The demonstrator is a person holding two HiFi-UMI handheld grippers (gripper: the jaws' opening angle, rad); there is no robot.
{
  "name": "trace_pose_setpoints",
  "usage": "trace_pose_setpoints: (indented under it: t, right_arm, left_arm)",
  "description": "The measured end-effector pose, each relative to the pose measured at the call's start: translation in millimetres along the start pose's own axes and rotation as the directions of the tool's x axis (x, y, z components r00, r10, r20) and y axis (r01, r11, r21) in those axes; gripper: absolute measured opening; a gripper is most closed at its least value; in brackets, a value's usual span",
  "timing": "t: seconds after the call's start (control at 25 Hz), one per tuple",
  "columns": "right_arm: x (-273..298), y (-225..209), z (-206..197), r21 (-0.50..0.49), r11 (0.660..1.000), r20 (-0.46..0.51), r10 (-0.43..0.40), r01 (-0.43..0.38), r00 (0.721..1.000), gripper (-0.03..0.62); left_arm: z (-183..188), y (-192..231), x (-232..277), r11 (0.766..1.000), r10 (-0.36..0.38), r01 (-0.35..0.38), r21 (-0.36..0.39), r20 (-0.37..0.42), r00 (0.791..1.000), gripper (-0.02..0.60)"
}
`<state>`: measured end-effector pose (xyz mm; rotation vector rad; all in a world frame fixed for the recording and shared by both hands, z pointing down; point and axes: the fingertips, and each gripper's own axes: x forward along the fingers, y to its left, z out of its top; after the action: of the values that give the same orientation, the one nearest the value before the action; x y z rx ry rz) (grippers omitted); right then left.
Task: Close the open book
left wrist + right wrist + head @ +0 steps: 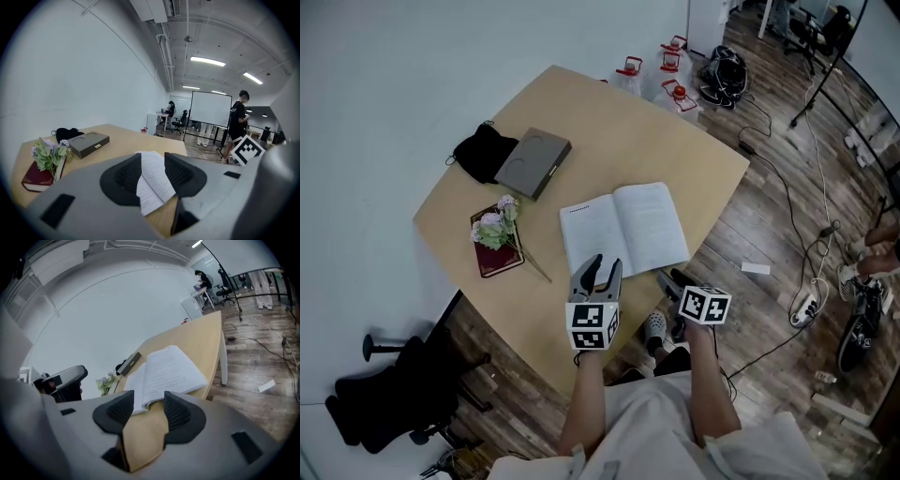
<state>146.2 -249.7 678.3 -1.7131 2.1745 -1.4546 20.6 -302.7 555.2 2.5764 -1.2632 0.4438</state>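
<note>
Left tool (598, 265) and right tool (668, 277) are both spread and empty at the near edge of the white-paged open book (623, 228) lying flat on the tan wooden worktop (609, 141), so I'd catch one cover edge low and swing it over gently.

The head view looks steeply down from above the 6 o'clock edge of the table (609, 131). The left gripper view sits low over that edge and faces 12 o'clock. The right gripper view, just beside it, faces about 11 o'clock. All three views share the open book (623, 228), close ahead.
</note>
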Motion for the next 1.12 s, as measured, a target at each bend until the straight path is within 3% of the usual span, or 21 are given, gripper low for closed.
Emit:
trace_pose_setpoints:
  t: [0.16, 0.28, 0.4, 0.52, 0.64, 0.76, 0.92, 1.12]
  right_arm:
    - [14, -13, -14, 0.143, 0.989, -0.020, 0.047, -0.043, 0.999, 0.207]
    - [20, -20, -18, 0.307, 0.947, 0.014, 0.097, -0.097, 0.995, 0.209]
    - [26, -26, -23, 0.472, 0.868, 0.066, 0.143, -0.157, 0.988, 0.218]
    - [31, -35, -24, 0.608, 0.767, 0.139, 0.151, -0.205, 0.979, 0.208]
    - [34, -45, -19, 0.690, 0.681, 0.204, 0.144, -0.247, 0.968, 0.208]
    - [39, -51, -9, 0.731, 0.626, 0.245, 0.130, -0.271, 0.961, 0.216]
    - [50, -61, 5, 0.748, 0.599, 0.271, 0.116, -0.285, 0.956, 0.198]
    - [54, -67, 15, 0.742, 0.608, 0.258, 0.131, -0.283, 0.957, 0.158]
  left_arm:
    - [-8, -3, 14, 1.000, -0.006, 0.006, -0.004, -0.031, 0.999, 0.161]
    - [-16, -5, 18, 1.000, -0.002, 0.002, -0.003, -0.056, 0.998, 0.161]
    - [-18, -3, 19, 1.000, 0.008, -0.008, -0.004, -0.065, 0.998, 0.161]
    - [-16, 1, 19, 1.000, 0.023, -0.024, -0.001, -0.065, 0.998, 0.161]
    - [-13, 2, 20, 0.999, 0.044, -0.044, 0.005, -0.065, 0.997, 0.161]
    - [-14, 7, 20, 0.998, 0.067, -0.067, 0.004, -0.069, 0.995, 0.161]
    - [-13, 17, 28, 0.995, 0.095, -0.095, -0.001, -0.068, 0.993, 0.161]
    - [-13, 19, 39, 0.994, 0.112, -0.113, 0.002, -0.073, 0.991, 0.161]
